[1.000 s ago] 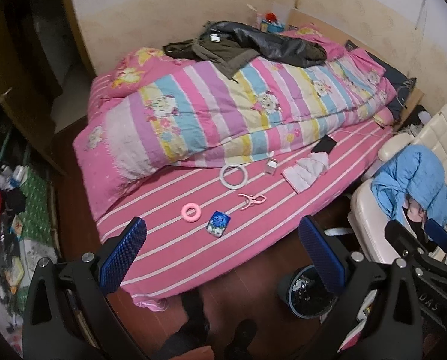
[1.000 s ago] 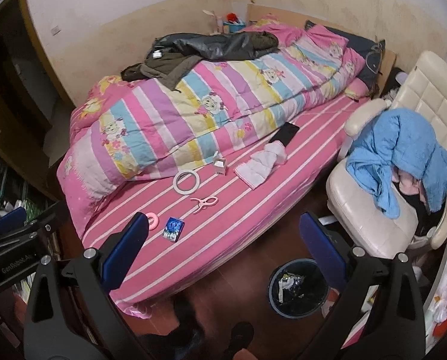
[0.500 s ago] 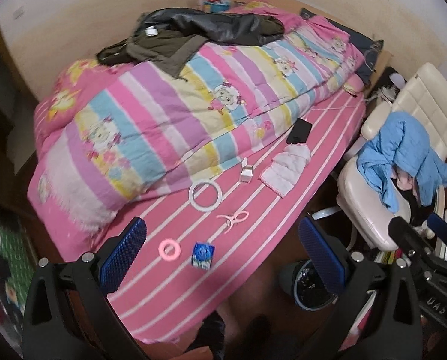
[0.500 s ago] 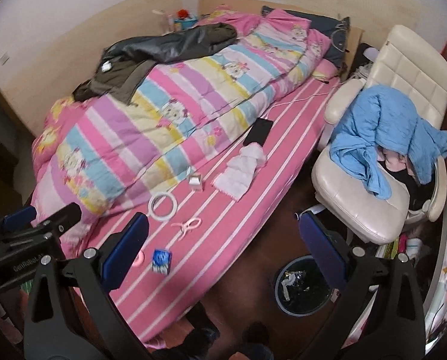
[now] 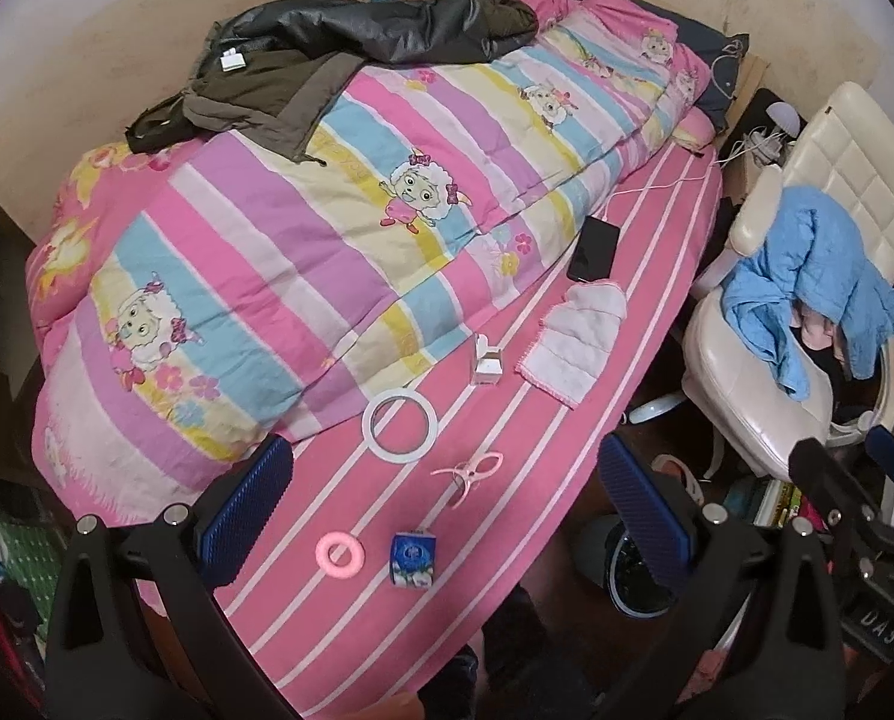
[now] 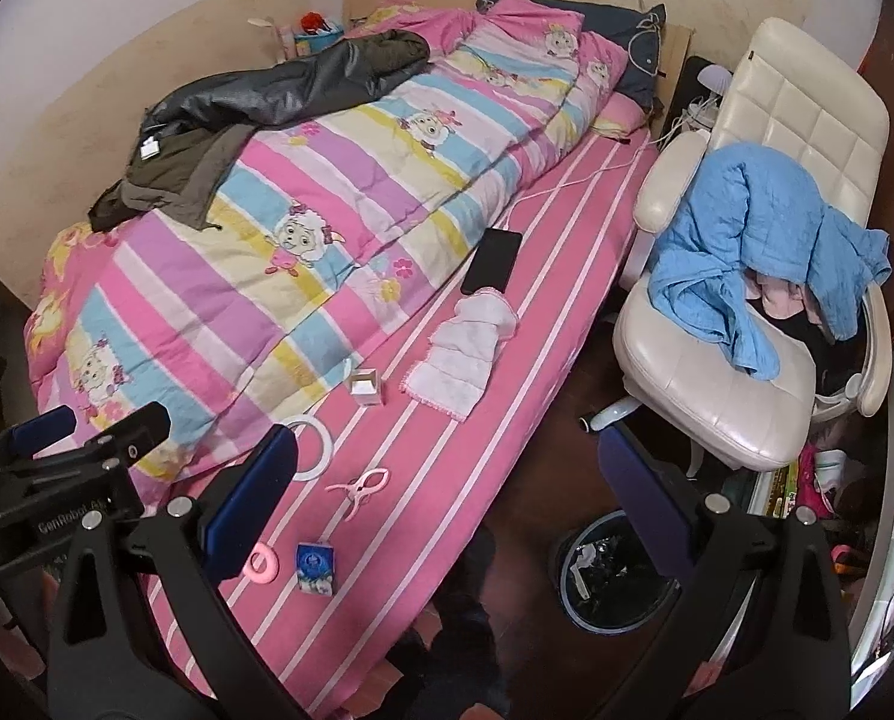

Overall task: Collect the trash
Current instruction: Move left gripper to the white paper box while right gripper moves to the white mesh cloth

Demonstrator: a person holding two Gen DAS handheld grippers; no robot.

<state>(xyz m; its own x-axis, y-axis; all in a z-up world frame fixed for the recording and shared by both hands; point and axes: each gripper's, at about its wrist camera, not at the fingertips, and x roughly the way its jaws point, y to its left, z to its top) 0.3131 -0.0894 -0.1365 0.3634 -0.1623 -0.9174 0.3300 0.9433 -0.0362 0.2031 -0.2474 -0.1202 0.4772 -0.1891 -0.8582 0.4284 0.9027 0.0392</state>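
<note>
On the pink striped bed sheet (image 5: 507, 480) lie a small blue carton (image 5: 412, 559) (image 6: 315, 567), a small open white box (image 5: 486, 361) (image 6: 366, 388), a white ring (image 5: 399, 428), a pink ring (image 5: 340, 552) and a pink clip (image 5: 467, 476). A dark trash bin (image 6: 612, 573) with litter inside stands on the floor by the bed; in the left wrist view only its rim (image 5: 627, 582) shows. My left gripper (image 5: 447, 510) is open and empty above the bed's near edge. My right gripper (image 6: 447, 510) is open and empty, over the bed edge and floor.
A striped cartoon quilt (image 5: 327, 240) with dark jackets (image 5: 351, 42) covers the far side of the bed. A phone (image 5: 594, 248) on a cable and a white cloth (image 5: 576, 342) lie on the sheet. A cream chair (image 6: 747, 312) with blue clothing (image 6: 765, 252) stands at the right.
Both grippers have moved rightward and closer over the bed; the items on the sheet now appear larger and nearer. Both stay open and empty.
</note>
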